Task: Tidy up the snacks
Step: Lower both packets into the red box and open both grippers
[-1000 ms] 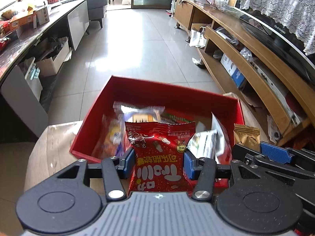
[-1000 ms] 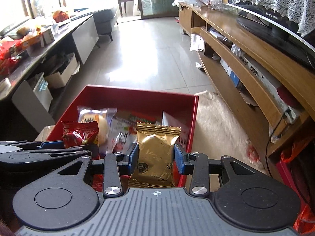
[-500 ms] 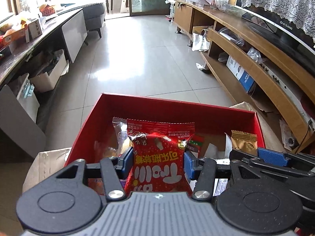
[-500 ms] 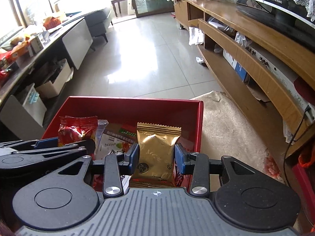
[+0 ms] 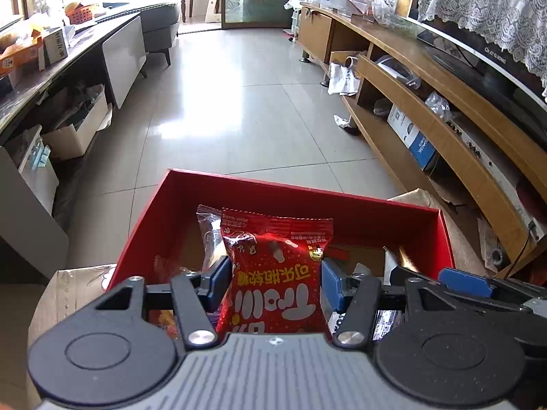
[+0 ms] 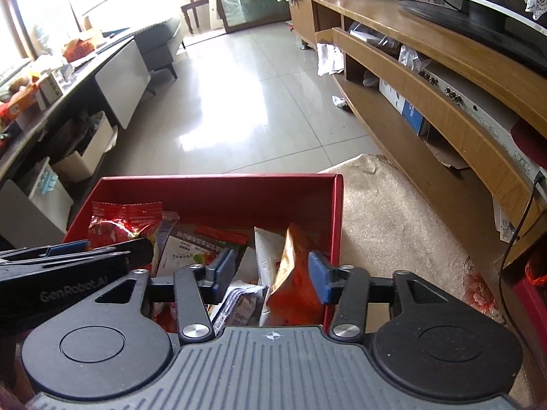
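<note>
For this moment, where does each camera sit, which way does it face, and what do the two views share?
Left wrist: sits on the left gripper, looking down into the red box; its fingers flank the red snack packet, and the right gripper shows at the right edge.
Right wrist: sits on the right gripper, facing the same box; the gold packet leans loose between its opened jaws, the left gripper at the left edge.
Shared: box, both packets, tiled floor, wooden TV unit.

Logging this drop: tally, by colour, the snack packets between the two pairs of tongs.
Red packet, between the left tongs, jaws just opening: 1
Gold packet, between the right tongs, jaws just opening: 1
Total: 2
</note>
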A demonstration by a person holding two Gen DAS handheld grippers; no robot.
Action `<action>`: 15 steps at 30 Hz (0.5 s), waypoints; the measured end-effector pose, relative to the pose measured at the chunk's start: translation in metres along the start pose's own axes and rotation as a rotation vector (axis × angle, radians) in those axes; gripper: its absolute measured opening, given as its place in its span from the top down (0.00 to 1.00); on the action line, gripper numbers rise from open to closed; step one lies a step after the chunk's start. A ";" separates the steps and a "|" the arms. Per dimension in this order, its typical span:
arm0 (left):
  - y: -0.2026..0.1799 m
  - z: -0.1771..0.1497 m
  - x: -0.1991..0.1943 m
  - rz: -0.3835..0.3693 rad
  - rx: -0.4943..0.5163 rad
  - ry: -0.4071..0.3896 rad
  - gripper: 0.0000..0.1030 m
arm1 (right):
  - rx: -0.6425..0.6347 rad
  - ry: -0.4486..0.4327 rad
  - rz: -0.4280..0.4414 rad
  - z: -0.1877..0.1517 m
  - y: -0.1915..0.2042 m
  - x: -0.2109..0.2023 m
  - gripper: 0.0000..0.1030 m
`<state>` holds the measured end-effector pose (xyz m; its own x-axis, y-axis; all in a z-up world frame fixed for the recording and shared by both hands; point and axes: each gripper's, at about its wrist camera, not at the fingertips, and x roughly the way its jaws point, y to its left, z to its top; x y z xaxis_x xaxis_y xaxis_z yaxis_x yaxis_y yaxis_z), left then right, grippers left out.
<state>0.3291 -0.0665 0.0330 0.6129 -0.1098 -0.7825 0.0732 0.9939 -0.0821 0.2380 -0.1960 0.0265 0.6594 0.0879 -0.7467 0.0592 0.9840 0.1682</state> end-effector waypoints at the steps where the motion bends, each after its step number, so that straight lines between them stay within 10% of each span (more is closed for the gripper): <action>1: 0.001 0.000 -0.001 0.002 -0.002 -0.001 0.49 | 0.000 0.000 0.003 0.000 0.000 0.000 0.39; 15: 0.015 0.004 -0.031 -0.013 -0.048 -0.029 0.38 | -0.068 -0.031 0.038 0.001 0.012 -0.020 0.27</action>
<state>0.3139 -0.0481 0.0587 0.6350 -0.1221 -0.7628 0.0437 0.9915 -0.1223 0.2259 -0.1865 0.0438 0.6830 0.1214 -0.7202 -0.0168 0.9884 0.1507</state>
